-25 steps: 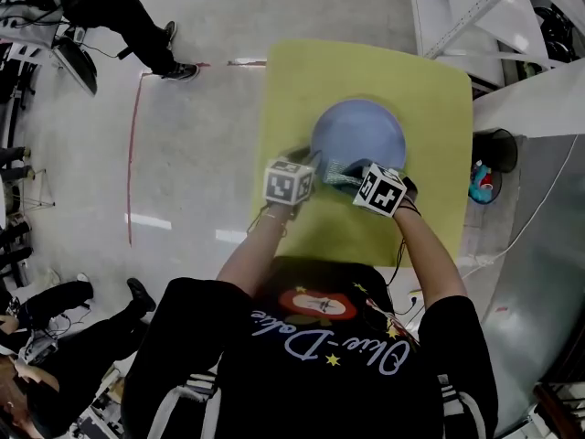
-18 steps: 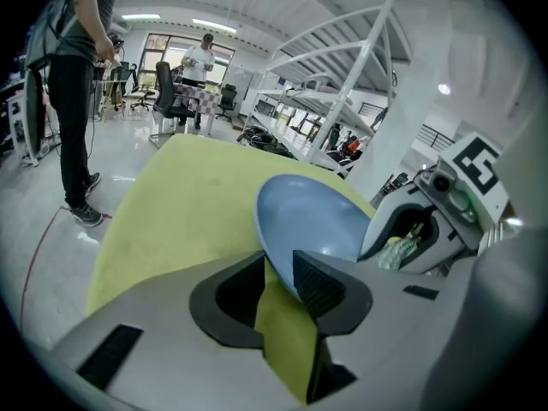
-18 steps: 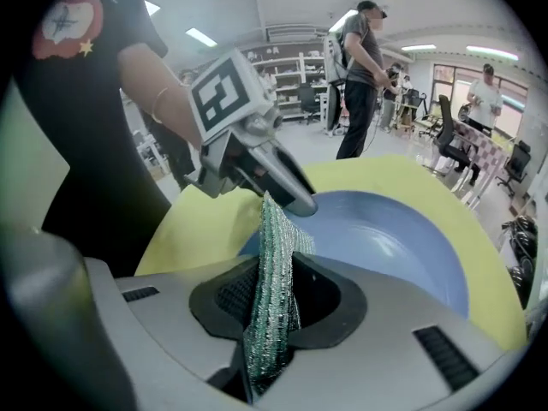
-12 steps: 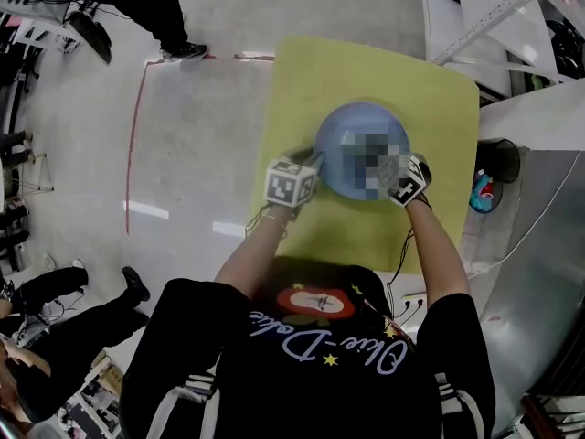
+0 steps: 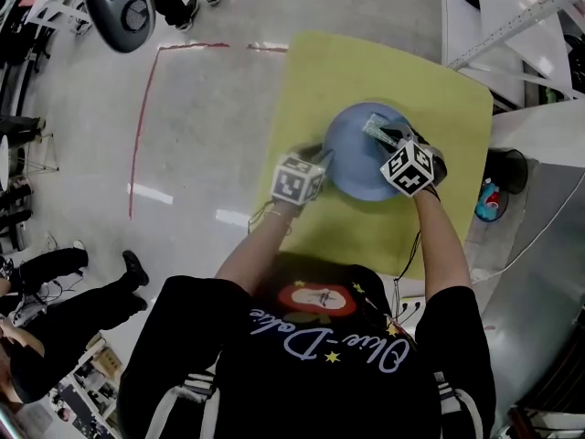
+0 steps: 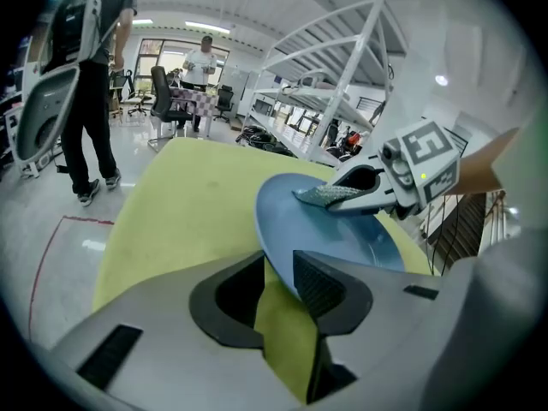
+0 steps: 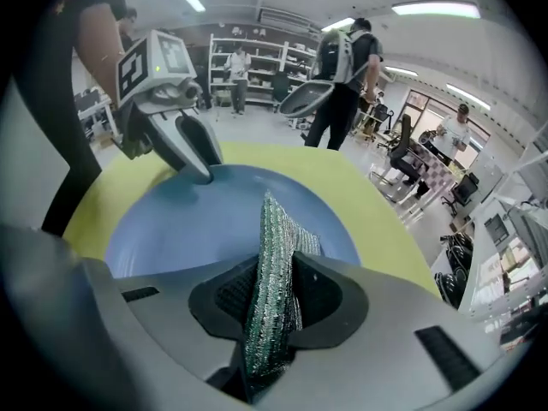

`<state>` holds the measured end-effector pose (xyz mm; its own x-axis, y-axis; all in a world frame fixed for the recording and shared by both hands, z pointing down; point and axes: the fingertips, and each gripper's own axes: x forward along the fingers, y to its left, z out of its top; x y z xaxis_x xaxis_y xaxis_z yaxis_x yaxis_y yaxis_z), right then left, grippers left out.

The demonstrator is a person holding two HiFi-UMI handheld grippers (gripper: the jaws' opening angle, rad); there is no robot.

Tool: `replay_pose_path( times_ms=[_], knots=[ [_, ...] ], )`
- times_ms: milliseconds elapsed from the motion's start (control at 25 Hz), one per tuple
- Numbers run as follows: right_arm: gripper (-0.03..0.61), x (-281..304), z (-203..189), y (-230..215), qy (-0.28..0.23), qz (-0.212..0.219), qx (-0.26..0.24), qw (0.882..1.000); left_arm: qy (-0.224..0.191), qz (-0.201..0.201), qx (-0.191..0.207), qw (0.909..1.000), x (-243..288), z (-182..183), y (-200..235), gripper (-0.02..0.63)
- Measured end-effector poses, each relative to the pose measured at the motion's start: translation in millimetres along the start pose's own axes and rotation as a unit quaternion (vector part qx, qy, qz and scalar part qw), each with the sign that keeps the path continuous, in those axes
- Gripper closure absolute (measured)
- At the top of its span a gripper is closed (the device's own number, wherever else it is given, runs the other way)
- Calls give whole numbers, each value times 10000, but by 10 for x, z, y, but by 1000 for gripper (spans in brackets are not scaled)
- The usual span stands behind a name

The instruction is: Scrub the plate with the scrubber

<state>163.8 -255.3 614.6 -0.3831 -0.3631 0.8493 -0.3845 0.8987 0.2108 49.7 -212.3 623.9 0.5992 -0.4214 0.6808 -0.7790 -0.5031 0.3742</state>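
Grey workshop floor (image 5: 201,126) marked with a red tape line (image 5: 135,135) surrounds a yellow tabletop (image 5: 366,71), near whose middle the blue plate (image 5: 352,167) lies flat. In the head view, the left gripper (image 5: 321,161) meets the plate at its left rim and the right gripper (image 5: 391,139) reaches over the far right part, carrying the scrubber (image 5: 376,126) above the plate's well. This split of work probably serves to steady the plate with one tool while the other rubs. Bare tabletop shows on every side of the plate, so strokes in any direction have room before a table edge is reached. In the left gripper view, the plate's rim runs in between the two pads, which are closed on it at their tips; the grip looks meant to stop the plate sliding. A white shelving frame (image 6: 318,99) and bystanders (image 6: 94,92) stand well apart, beyond the table. In the right gripper view, the jaws are clamped on the scrubber, held edgewise with its free end projecting forward over the blue surface, which lets the mesh and not the jaws meet the plate. Whether the mesh touches the plate cannot be told. The left gripper's finger, resting on the far rim in this view, limits the sweep on that side.
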Motion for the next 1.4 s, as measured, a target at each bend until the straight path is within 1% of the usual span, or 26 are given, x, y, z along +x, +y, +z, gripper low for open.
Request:
replay_pose_path(
  times_ms=[80, 240, 440, 640, 800, 960, 1160, 1320, 1400],
  knots=[
    [506, 48, -36, 100, 126, 129, -15, 9998, -2, 11, 12, 10000, -13, -10, 13, 515],
    [505, 57, -82, 255, 252, 326, 147, 9990, -34, 71, -2, 10000, -8, -25, 32, 517],
    [505, -31, -129, 504, 229, 581, 310, 9976, -46, 125, -43, 9999, -6, -2, 10, 518],
    [505, -81, -139, 757, 184, 773, 371, 9961, -75, 143, -68, 9998, 8, 2, 17, 520],
    [505, -121, -157, 939, 183, 1019, 390, 9939, -71, 160, -89, 9998, 26, -2, 12, 522],
    [505, -186, -158, 1152, 167, 1338, 469, 9898, -89, 178, -76, 9998, 14, -7, -1, 522],
    [505, -236, -177, 1300, 282, 1696, 287, 9847, -92, 183, -103, 9997, 30, 11, -16, 525],
    [506, -265, -158, 1354, 335, 2107, 583, 9752, -76, 198, -69, 9998, 24, -1, -13, 526],
    [506, -275, -135, 1375, 335, 2196, 660, 9728, -88, 211, -80, 9997, 9, 0, 3, 526]
  ],
)
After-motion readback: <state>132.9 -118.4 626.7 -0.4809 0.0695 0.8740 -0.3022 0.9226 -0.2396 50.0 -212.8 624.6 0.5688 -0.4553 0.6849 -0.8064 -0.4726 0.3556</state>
